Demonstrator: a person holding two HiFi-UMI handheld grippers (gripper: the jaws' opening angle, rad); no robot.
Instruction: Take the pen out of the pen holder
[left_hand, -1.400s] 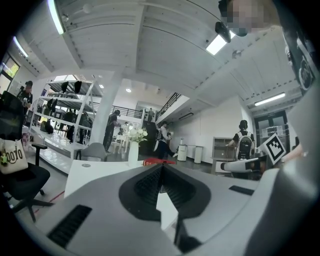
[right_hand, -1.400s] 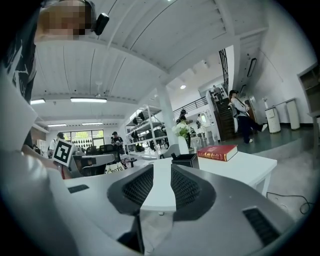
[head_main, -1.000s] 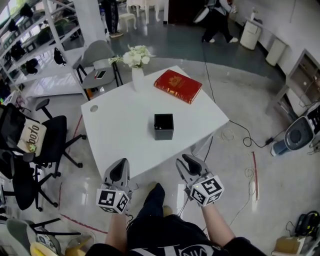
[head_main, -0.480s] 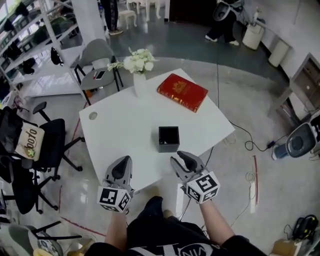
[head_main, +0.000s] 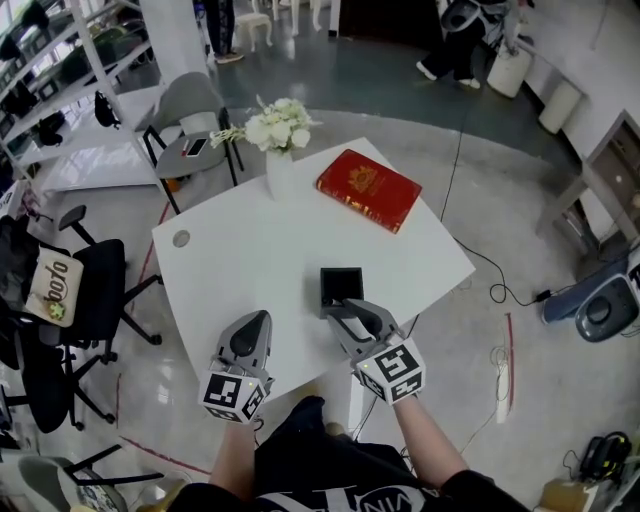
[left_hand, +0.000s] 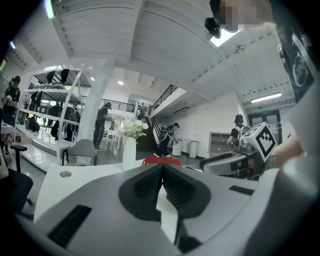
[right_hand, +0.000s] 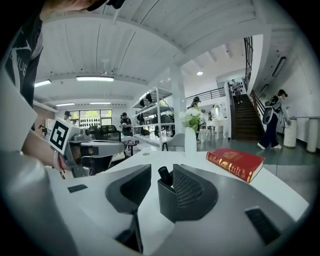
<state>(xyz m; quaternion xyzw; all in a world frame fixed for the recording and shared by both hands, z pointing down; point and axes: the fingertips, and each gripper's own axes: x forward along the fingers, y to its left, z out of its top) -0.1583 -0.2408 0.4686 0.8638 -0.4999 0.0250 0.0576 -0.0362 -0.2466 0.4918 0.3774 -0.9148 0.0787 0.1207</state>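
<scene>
Jaws of the right gripper (head_main: 350, 316) were opening, gripping nothing, just near of the black pen holder (head_main: 340, 284) and its pen (right_hand: 163, 174), while those of the left gripper (head_main: 253, 325), to its left, were clenched empty.

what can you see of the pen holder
The pen holder is a black square box, open-topped, leather-like with pale stitching at its edges. It stands upright on the white table near the front edge, a dark pen end poking above its rim. The right gripper, jaws opening, is at its near side, the holder showing in their gap, unclamped.
</scene>
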